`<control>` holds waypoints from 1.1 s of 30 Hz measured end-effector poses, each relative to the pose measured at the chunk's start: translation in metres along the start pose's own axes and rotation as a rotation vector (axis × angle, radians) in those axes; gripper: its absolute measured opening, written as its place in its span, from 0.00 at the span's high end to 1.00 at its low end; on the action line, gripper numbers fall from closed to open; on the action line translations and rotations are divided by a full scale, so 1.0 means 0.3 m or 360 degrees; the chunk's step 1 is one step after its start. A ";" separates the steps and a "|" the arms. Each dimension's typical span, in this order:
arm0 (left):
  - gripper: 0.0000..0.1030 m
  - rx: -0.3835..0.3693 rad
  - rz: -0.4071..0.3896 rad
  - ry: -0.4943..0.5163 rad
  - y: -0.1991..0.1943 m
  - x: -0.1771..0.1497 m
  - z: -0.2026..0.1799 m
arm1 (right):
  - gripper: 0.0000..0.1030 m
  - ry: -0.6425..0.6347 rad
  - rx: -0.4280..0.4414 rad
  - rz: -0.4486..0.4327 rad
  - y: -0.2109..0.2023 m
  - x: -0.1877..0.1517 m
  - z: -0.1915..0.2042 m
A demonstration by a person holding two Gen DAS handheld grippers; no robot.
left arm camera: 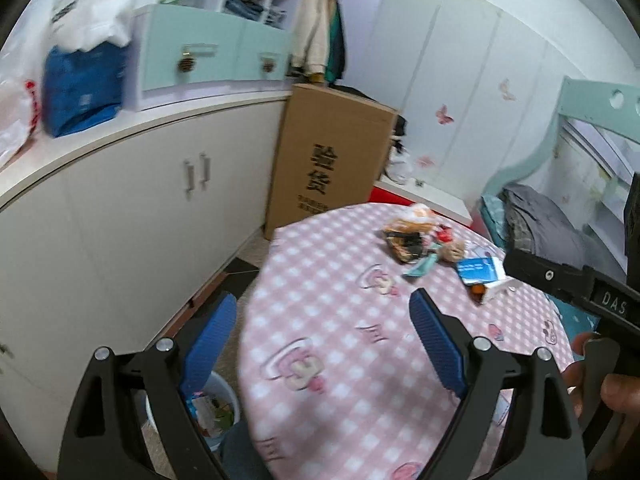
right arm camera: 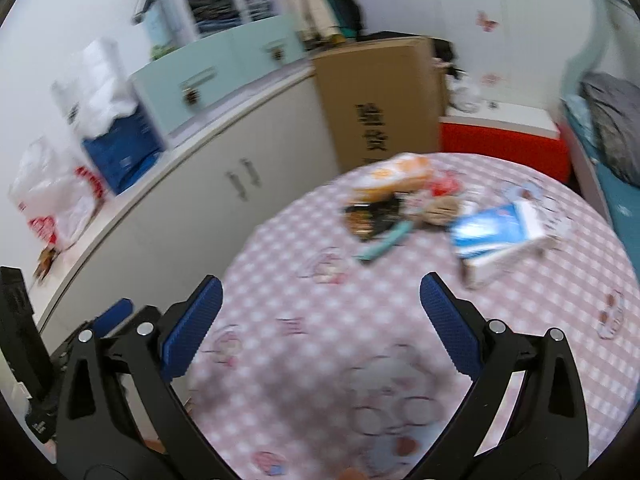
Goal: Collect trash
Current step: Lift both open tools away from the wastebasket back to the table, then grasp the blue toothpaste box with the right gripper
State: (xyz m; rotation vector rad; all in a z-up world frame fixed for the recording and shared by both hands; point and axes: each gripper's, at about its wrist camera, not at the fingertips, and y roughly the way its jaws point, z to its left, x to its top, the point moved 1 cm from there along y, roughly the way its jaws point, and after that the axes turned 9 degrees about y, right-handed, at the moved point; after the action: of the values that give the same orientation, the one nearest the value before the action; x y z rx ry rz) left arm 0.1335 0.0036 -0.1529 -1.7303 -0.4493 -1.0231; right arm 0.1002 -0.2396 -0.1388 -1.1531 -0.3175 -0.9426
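The left gripper [left arm camera: 322,346], black w/ blue ribbed pads, has its jaws spread wide and nothing is between them. It hangs over the near left edge of the round table w/ pink-and-white checked cloth [left arm camera: 344,320]. Under its left pad, on the floor beside the table, stands a white plastic waste bin [left arm camera: 214,410] w/ some scraps already inside.

The right gripper [right arm camera: 320,330], same black and blue type, is also released, w/ empty space between the pads, above the near part of the same table. In the left wrist view its black body comes in from the right edge, w/ a person's hand [left arm camera: 600,384] on it.

The trash lies in a group at the far side of the table, well apart from both grippers: an orange-and-white crumpled plastic bag [right arm camera: 394,178], a dark snack wrapper [right arm camera: 370,216] just in front, a teal paper strip [right arm camera: 382,246], and a blue-and-white flattened carton [right arm camera: 500,236] to the right. The right view is blurred, so small pieces are not clear.

Behind the table stand a tall brown cardboard box w/ black print [left arm camera: 332,156] and a long white cabinet [left arm camera: 132,200].
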 end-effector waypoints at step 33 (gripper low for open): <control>0.16 -0.0258 0.0223 0.0349 0.475 0.055 -0.358 | 0.79 0.0737 -0.0151 0.0047 0.180 0.092 -0.629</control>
State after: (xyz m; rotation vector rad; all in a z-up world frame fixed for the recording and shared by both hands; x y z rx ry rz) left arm 0.1986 -0.1531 -0.2110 -1.7400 -0.1068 -1.1569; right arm 0.1133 -0.4134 -0.2330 -0.9863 0.1192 -1.1747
